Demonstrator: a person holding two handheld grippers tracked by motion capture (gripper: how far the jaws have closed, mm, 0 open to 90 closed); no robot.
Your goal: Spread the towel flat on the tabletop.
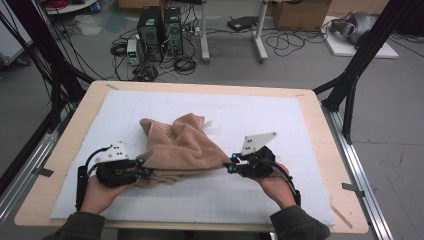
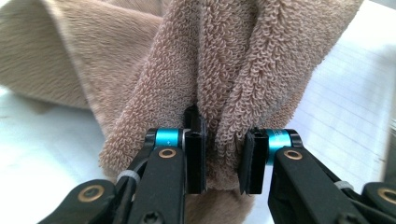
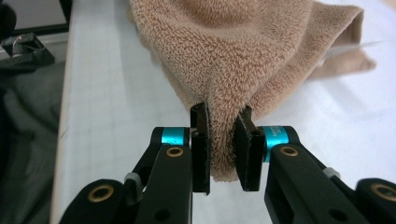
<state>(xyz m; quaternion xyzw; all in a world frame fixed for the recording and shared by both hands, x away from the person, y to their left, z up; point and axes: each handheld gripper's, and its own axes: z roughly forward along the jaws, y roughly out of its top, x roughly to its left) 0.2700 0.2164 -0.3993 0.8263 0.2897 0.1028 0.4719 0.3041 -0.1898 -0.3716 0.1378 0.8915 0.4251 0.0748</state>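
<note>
Desk of pale wood, topped by a white gridded mat that leaves a wooden margin on all sides. Grey floor beyond the desk's far edge; two black computer towers stand there amid tangled cables, with white frame legs to their right. Black rig struts rise on both sides of the desk.

Towel, tan terry cloth, sits near the middle of the mat, toward the desk's near edge. Its long axis runs left to right, roughly parallel to that near edge, stretched between the two grippers. The near hem is pulled taut into a slightly sagging line. The rest bunches upward and away, with a rumpled peak pointing toward the far edge of the desk and a loose fold trailing to the towel's far left.

Left gripper at the towel's left end: jaws narrow, pads pinching a thick fold of the cloth, seen close in the left gripper view. Right gripper at the towel's right end: jaws narrow, clamped on a corner of the cloth, which hangs a little below the pads in the right gripper view. Both hands come in from the desk's near edge, dark sleeves at the wrists.
</note>
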